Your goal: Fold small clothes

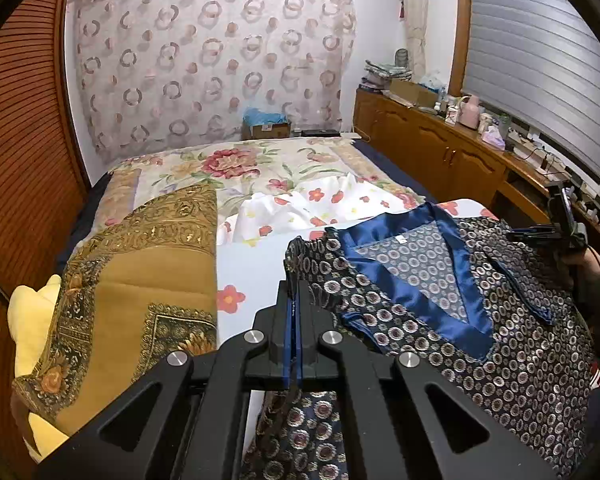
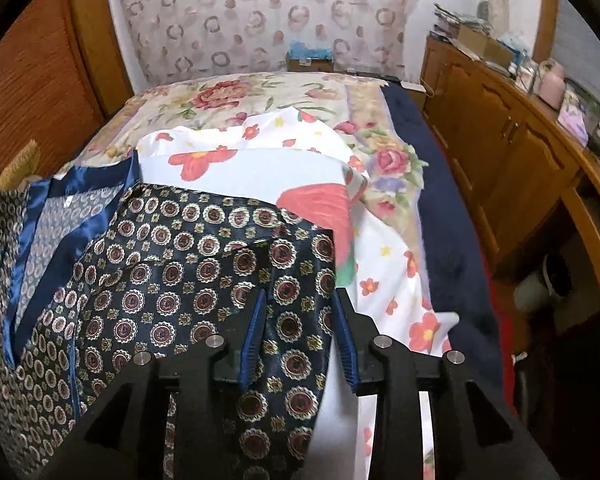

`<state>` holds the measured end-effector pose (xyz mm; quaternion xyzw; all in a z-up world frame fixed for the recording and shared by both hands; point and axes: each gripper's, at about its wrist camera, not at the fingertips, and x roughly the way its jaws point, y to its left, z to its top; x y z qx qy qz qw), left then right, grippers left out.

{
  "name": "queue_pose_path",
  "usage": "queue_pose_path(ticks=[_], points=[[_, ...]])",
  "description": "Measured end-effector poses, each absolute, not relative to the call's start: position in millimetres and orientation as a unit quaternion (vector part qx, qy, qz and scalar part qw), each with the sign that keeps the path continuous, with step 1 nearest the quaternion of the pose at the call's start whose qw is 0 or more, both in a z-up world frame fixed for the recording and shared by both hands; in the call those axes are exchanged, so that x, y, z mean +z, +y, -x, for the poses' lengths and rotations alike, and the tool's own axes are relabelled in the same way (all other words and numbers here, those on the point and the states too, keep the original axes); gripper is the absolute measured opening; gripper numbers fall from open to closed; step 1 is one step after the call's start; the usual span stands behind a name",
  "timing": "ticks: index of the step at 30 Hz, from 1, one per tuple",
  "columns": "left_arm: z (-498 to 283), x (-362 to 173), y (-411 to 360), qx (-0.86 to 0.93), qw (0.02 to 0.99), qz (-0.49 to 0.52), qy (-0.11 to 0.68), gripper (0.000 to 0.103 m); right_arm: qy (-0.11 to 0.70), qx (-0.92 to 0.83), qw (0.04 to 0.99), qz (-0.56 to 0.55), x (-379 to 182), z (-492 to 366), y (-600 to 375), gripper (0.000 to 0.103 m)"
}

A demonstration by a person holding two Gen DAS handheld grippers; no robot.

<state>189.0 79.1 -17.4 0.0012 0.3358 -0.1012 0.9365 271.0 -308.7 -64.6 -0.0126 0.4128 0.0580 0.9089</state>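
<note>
Left gripper (image 1: 293, 280) near cam, jaws clamped on shirt (image 1: 480, 320) edge. Right gripper (image 2: 300, 300) jaws apart, I see cloth between, pads not pressing. Bed (image 1: 236, 272) below.

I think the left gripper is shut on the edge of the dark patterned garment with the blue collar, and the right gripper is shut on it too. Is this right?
Not quite. The left gripper is indeed shut on the patterned garment's edge, but the right gripper is open: the right wrist view shows its pads standing apart, the fabric lying loose between them.
</note>
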Motion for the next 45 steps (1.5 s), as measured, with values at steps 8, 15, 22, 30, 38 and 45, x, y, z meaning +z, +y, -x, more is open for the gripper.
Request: queue_pose_path(ticks=[8, 15, 22, 30, 38, 45], points=[[-128.4, -5.5, 75.6, -0.122, 0.946, 0.01, 0.299, 0.001, 0.331, 0.098, 0.939, -0.003, -36.2, -216.8, -302.0, 0.002], [-71.5, -13.3, 83.5, -0.134, 0.948, 0.028, 0.287, 0.002, 0.246, 0.128, 0.96, -0.027, -4.1, -123.7, -298.6, 0.002], [-34.7, -35.2, 104.9, -0.118, 0.944, 0.058, 0.303, 0.001, 0.219, 0.134, 0.965, -0.047, -9.6, -38.1, -309.9, 0.002], [3.0, -48.1, 122.7, -0.104, 0.939, 0.087, 0.316, 0.001, 0.261, 0.107, 0.959, -0.041, -31.3, 23.6, -336.1, 0.002], [30.6, -45.0, 127.1, -0.084, 0.943, 0.068, 0.316, 0.006, 0.294, 0.114, 0.949, -0.02, -12.2, 46.3, -336.1, 0.002], [15.4, -42.3, 138.2, -0.061, 0.949, 0.055, 0.304, 0.05, 0.269, 0.118, 0.955, 0.032, 8.8, 37.8, -315.6, 0.018]])
